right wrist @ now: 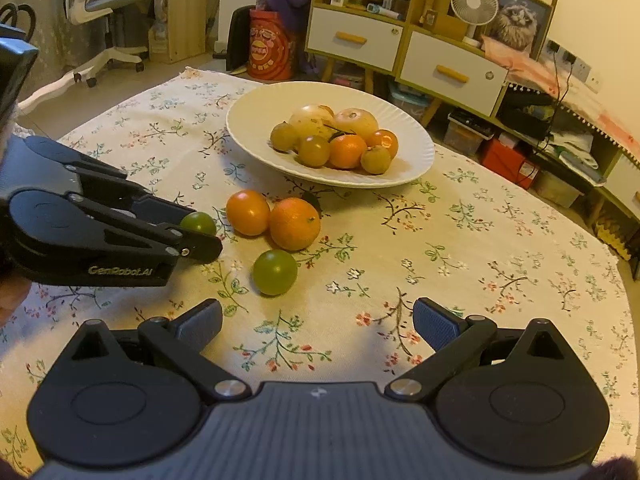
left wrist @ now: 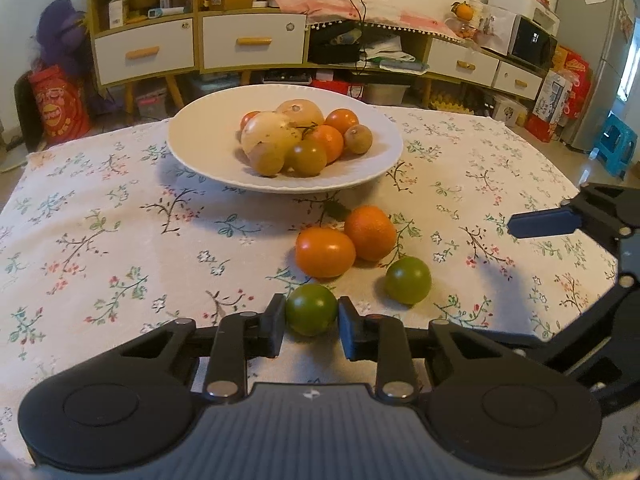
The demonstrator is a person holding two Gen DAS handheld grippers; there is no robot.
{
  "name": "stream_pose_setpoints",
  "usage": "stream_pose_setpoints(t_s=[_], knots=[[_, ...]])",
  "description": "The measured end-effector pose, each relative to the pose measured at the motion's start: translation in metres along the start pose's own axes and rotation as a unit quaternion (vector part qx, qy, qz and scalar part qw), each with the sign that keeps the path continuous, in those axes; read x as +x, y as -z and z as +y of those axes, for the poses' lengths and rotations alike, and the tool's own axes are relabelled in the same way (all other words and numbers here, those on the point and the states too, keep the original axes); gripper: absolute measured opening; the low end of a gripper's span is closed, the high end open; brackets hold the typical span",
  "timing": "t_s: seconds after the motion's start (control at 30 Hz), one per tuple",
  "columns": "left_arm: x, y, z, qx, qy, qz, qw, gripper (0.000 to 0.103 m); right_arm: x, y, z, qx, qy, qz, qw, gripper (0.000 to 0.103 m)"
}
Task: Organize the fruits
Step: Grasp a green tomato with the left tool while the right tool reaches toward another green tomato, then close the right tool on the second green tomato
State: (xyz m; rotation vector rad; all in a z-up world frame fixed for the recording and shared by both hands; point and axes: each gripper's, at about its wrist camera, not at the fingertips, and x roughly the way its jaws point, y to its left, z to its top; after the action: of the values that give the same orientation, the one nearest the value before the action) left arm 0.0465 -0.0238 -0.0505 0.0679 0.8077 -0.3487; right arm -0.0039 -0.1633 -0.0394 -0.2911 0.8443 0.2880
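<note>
The left claw (left wrist: 311, 320) is clamped on 1 green fruit (left wrist: 311, 314) near the worktop (left wrist: 100, 240) edge, likely bound for the far plate (left wrist: 192, 136), while the right claw (right wrist: 318, 326) waits wide with nothing in it.

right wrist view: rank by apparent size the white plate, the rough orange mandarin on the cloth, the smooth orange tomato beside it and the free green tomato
1. White ridged plate, by far the largest.
2. Rough orange mandarin.
3. Smooth orange tomato and free round green tomato look about alike; the green one lies nearer the camera, so I won't rank them.
</note>
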Motion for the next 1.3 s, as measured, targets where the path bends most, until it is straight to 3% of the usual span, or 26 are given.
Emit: stream_pose_setpoints(t_s=[0.23,0.6,0.73,1.1,1.3], knots=[[-0.010,0.004,0.011,-0.009,0.001,0.007,0.9999,0.002,0.013,-0.007,0.005,0.001,-0.011,0.010,1.000,0.092],[-0.016,0.008,0.020,-0.014,-0.001,0.009,0.9999,0.002,0.027,-0.016,0.012,-0.002,-0.023,0.030,0.999,0.059],[-0.017,0.008,0.020,-0.013,0.001,0.011,0.9999,0.002,0.029,-0.018,0.015,-0.005,-0.026,0.032,0.999,0.054],[-0.015,0.008,0.020,-0.012,0.001,0.014,0.9998,0.002,0.027,-0.019,0.018,-0.010,-0.038,0.031,0.999,0.027],[-0.015,0.007,0.021,-0.012,0.003,0.014,0.9998,0.002,0.027,-0.020,0.017,-0.011,-0.042,0.031,0.999,0.026]])
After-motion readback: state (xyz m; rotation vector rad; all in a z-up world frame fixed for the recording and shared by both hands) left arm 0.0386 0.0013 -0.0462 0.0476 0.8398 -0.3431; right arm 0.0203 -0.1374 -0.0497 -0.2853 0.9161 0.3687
